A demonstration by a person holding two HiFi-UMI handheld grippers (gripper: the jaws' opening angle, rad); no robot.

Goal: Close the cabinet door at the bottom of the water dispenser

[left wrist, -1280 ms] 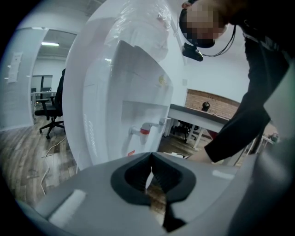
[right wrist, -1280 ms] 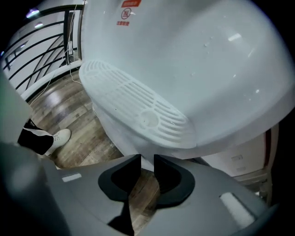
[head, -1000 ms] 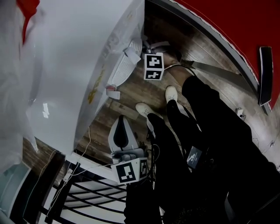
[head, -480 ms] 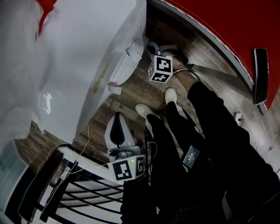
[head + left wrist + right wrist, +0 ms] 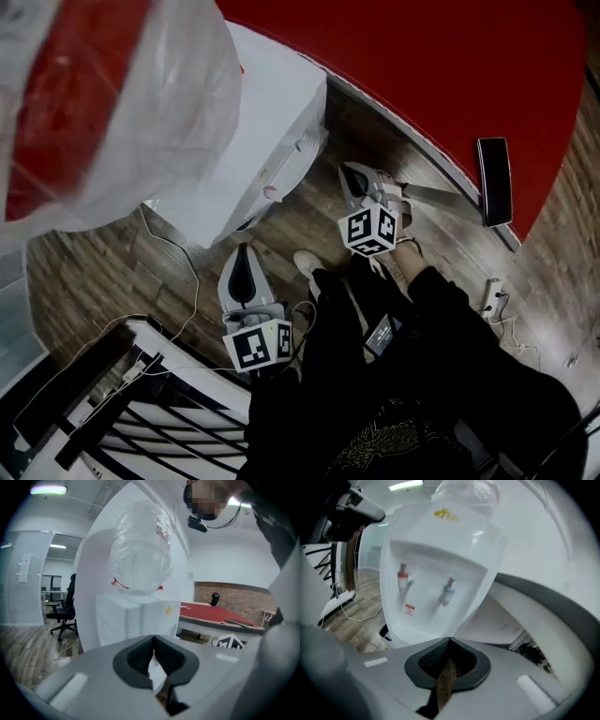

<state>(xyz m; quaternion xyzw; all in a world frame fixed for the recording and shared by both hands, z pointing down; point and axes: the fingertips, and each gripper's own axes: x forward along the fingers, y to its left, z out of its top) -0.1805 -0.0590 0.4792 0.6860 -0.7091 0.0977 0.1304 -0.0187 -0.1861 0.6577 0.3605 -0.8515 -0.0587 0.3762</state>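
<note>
Dispenser: the white box-shaped plastic water dispenser [image 5: 272,141] is seen apart from both grippers.
Cabinet door: no open door is seen at its base; closing is judged done.
Left gripper [image 5: 153,639]: clenched, empty.
Right gripper [image 5: 449,641]: clenched, empty.

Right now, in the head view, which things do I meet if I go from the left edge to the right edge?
plastic-wrapped bottle -> left gripper -> right gripper -> black flat device
</note>
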